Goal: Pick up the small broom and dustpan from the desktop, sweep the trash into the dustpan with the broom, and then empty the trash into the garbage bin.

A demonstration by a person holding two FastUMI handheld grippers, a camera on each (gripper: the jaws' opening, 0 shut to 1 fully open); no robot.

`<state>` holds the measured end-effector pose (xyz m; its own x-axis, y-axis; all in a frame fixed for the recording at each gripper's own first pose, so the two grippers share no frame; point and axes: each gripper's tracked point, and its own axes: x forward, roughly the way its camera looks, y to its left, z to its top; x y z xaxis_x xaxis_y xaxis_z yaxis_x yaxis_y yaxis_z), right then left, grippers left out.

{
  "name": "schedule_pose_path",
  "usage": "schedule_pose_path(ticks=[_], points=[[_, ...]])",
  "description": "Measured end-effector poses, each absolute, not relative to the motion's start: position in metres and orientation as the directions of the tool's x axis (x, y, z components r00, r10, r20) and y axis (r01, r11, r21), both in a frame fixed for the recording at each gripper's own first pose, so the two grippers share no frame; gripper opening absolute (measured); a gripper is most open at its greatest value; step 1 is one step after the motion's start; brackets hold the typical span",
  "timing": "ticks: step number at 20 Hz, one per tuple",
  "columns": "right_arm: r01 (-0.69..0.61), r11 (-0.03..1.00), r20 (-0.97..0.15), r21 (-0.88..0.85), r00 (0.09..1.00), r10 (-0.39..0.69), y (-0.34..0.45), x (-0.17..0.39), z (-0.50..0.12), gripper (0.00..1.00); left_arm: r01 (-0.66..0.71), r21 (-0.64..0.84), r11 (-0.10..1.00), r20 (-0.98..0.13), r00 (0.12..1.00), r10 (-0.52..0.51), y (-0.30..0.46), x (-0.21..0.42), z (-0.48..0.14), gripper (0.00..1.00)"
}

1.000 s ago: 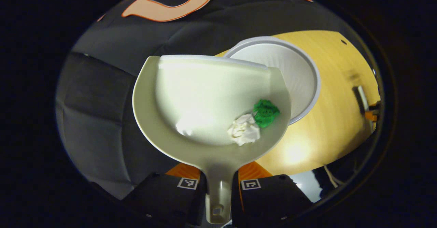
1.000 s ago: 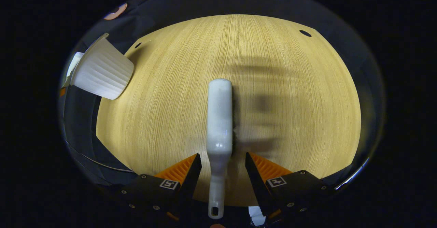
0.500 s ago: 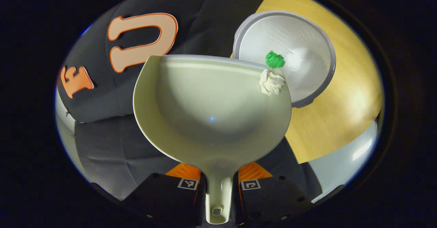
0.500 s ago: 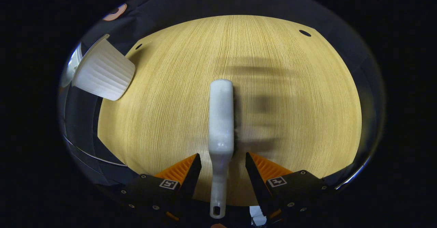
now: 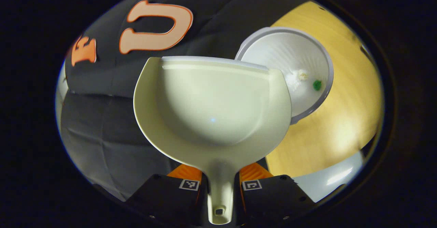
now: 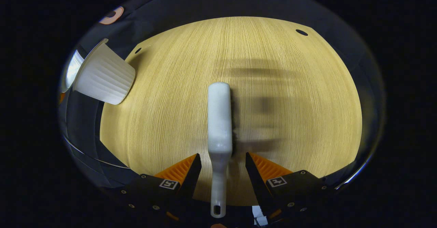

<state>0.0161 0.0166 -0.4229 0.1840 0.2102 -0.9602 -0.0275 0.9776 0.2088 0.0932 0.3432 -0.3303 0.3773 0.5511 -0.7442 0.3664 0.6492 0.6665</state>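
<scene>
Your left fingers (image 5: pixel 220 176) grip the emptied dustpan (image 5: pixel 211 108); your right fingers (image 6: pixel 222 166) stand open around the broom (image 6: pixel 219 118), which could slip.

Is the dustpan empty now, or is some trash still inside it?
Empty. The dustpan shows a bare inner surface, and the white wad and the green scrap lie inside the garbage bin.

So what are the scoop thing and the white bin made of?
The dustpan looks like smooth, slightly glossy plastic: a soft light glint sits on its hollow. The garbage bin seems to be matte white plastic, with fine ribs down its wall. The desktop looks like pale wood-grain laminate.
</scene>
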Motion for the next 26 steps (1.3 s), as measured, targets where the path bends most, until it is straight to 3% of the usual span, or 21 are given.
schedule_pose_path(ticks=[2, 5, 8, 11, 14, 19, 26], points=[[-0.026, 0.978, -0.960, 0.205, 0.191, 0.206, 0.016, 0.016, -0.422, 0.80, 0.255, 0.545, 0.799, -0.815, 0.387, 0.432, 0.323, 0.092, -0.350, 0.31], [-0.003, 0.980, -0.959, 0.197, 0.209, 0.194, 0.013, 0.020, -0.420, 0.80, 0.160, 0.309, 0.937, -0.888, 0.402, 0.224, 0.269, 0.096, -0.387, 0.31], [0.005, 0.980, -0.954, 0.200, 0.230, 0.194, 0.013, 0.020, -0.417, 0.80, 0.133, 0.071, 0.989, -0.910, 0.415, 0.010, 0.201, 0.106, -0.411, 0.31], [-0.014, 0.981, -0.953, 0.196, 0.231, 0.194, 0.018, 0.016, -0.416, 0.80, 0.154, -0.071, 0.985, -0.895, 0.427, -0.132, 0.150, 0.109, -0.418, 0.31], [-0.025, 0.980, -0.954, 0.198, 0.226, 0.199, 0.021, 0.011, -0.413, 0.80, 0.210, -0.102, 0.972, -0.880, 0.436, -0.187, 0.110, 0.097, -0.416, 0.31], [-0.042, 0.976, -0.957, 0.214, 0.190, 0.218, 0.028, 0.000, -0.418, 0.80, 0.334, -0.174, 0.926, -0.897, 0.334, -0.289, 0.011, 0.068, -0.448, 0.31], [-0.052, 0.970, -0.954, 0.236, 0.176, 0.241, 0.035, -0.003, -0.418, 0.80, 0.180, -0.222, 0.958, -0.957, 0.149, -0.249, -0.028, 0.037, -0.546, 0.31]])
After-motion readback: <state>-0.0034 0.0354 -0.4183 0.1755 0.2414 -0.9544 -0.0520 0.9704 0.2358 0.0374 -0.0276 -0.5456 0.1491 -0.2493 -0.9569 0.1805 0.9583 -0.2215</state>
